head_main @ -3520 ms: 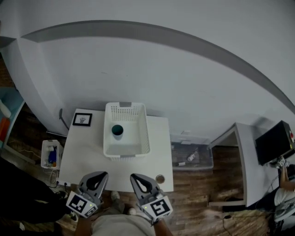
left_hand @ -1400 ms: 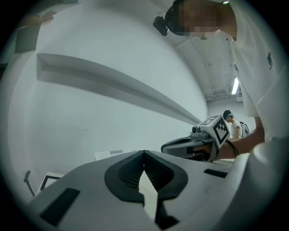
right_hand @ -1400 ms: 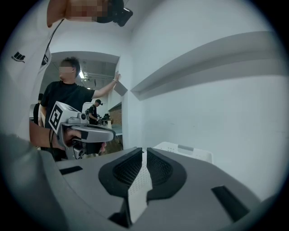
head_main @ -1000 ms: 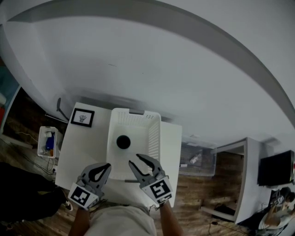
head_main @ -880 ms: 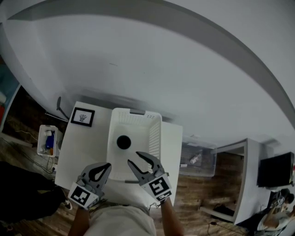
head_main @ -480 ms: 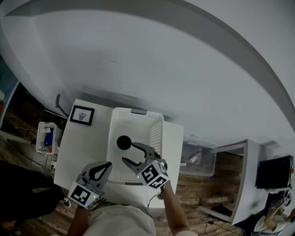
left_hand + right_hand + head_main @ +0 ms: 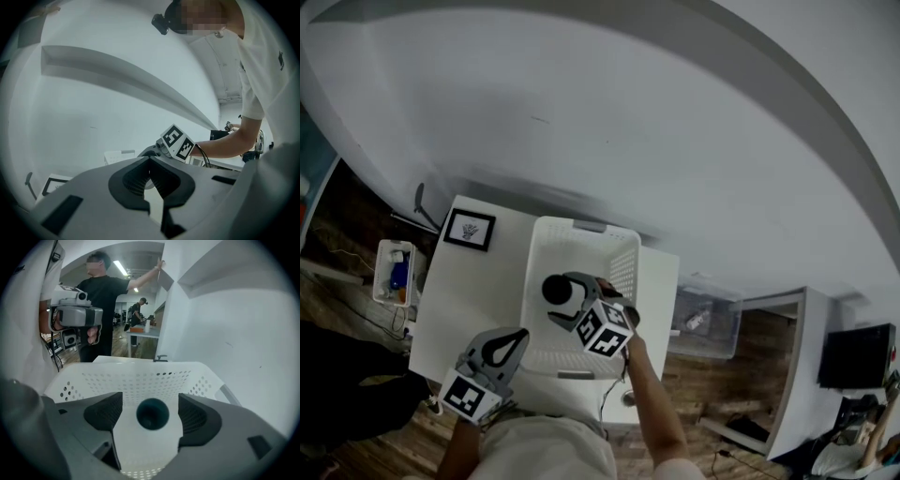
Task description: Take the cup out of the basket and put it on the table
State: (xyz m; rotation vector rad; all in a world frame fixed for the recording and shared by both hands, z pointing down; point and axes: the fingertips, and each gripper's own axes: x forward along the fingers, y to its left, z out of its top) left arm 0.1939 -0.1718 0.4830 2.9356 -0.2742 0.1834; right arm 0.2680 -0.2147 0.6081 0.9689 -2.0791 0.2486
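A dark cup point(image 7: 555, 289) stands upright inside the white perforated basket point(image 7: 623, 267) on the white table point(image 7: 469, 300). My right gripper point(image 7: 562, 299) reaches over the basket, jaws spread on either side of the cup and still opening. In the right gripper view the cup point(image 7: 152, 414) shows its dark mouth between the two pads point(image 7: 104, 411), with a gap on each side and no contact. The basket wall point(image 7: 140, 380) rises behind it. My left gripper point(image 7: 518, 336) hangs at the table's near edge, shut and empty. In the left gripper view its tips point(image 7: 150, 159) meet.
A black picture frame point(image 7: 470, 229) lies at the table's far left corner. A small round object point(image 7: 625, 397) sits near the front right edge. On the floor are a clear box point(image 7: 703, 319) to the right and a small bin point(image 7: 394, 277) to the left. A person in black point(image 7: 101, 310) stands beyond.
My right gripper has moved forward from the near edge over the basket to the cup, and its jaws have spread wider. The left gripper has stayed where it was.
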